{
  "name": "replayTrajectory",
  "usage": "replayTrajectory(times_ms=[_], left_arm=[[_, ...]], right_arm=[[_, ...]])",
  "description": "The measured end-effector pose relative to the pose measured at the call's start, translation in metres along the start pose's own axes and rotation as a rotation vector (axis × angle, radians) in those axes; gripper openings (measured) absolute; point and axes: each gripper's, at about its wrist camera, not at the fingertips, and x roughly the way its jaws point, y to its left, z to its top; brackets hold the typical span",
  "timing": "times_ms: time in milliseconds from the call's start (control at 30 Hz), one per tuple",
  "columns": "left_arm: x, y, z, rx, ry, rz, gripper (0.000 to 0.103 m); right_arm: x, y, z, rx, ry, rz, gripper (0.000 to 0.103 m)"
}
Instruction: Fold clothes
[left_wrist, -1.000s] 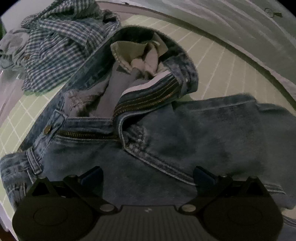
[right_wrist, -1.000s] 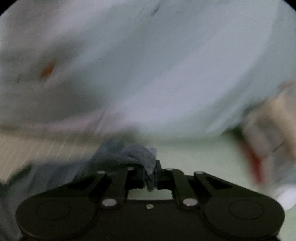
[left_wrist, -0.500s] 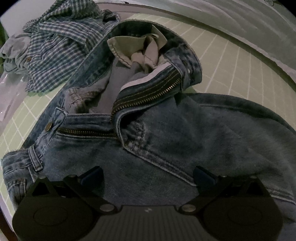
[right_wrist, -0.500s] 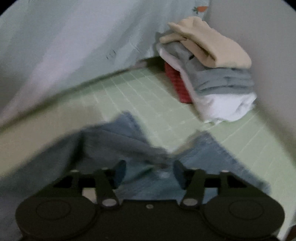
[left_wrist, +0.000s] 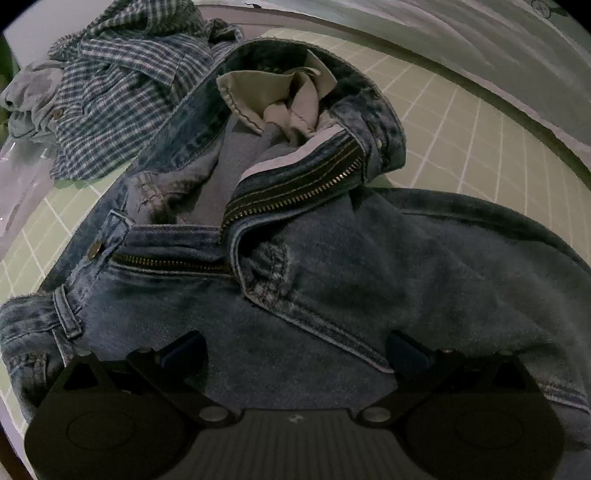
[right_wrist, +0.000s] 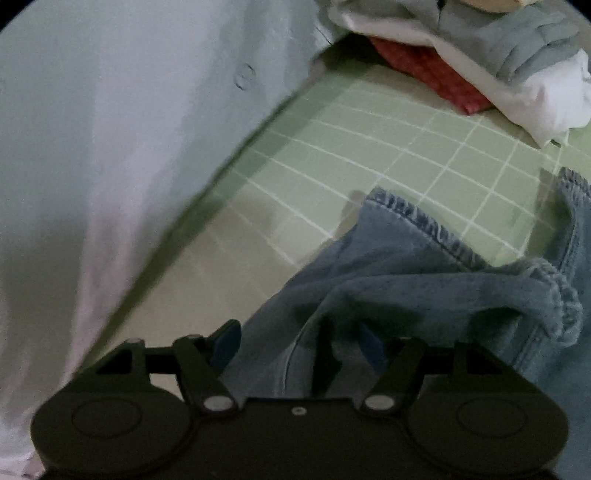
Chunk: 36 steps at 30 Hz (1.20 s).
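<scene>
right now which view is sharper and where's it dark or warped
Left wrist view is sharper: zipper teeth and stitching on the jeans read crisply, though the lower frame is dim and the table edge bows. Right wrist view is softer, with smeared folded clothes and shadow under the jeans hem.

Jeans (left_wrist: 332, 280) run off the left wrist view at right & bottom edges; lower part hidden under the left hand-held gripper (left_wrist: 295, 350) body, so leg length can't be told. Plaid shirt (left_wrist: 122, 99) cut off at top edge, its far side hidden behind its own folds; grey garment (left_wrist: 26, 88) clipped at left edge. In the right wrist view, jeans leg (right_wrist: 424, 288) exits at right edge & under the right hand-held gripper (right_wrist: 299, 343); can't tell if the fingers touch denim. Folded stack (right_wrist: 480, 55) cropped by top edge, red item (right_wrist: 432, 74) mostly buried under it. Small round mark on the backdrop cloth (right_wrist: 245, 76) too blurred to read.
</scene>
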Motion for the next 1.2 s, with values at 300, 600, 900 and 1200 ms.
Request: replayTrajectory(times_ms=[300, 600, 900, 1200], left_arm=[[-0.001, 0.004, -0.003, -0.005, -0.005, -0.012, 0.103], [-0.001, 0.003, -0.002, -0.005, -0.007, -0.011, 0.103], [0.000, 0.005, 0.004, -0.003, 0.009, -0.010, 0.103], [-0.002, 0.007, 0.001, -0.002, 0.010, -0.009, 0.103]], right_arm=[[-0.101, 0.023, 0.008, -0.198, -0.295, 0.245, 0.004], [-0.095, -0.067, -0.058, -0.188, -0.047, 0.037, 0.010], [-0.081, -0.058, -0.011, -0.325, -0.181, 0.023, 0.071], [-0.010, -0.023, 0.037, -0.547, -0.141, 0.008, 0.074]])
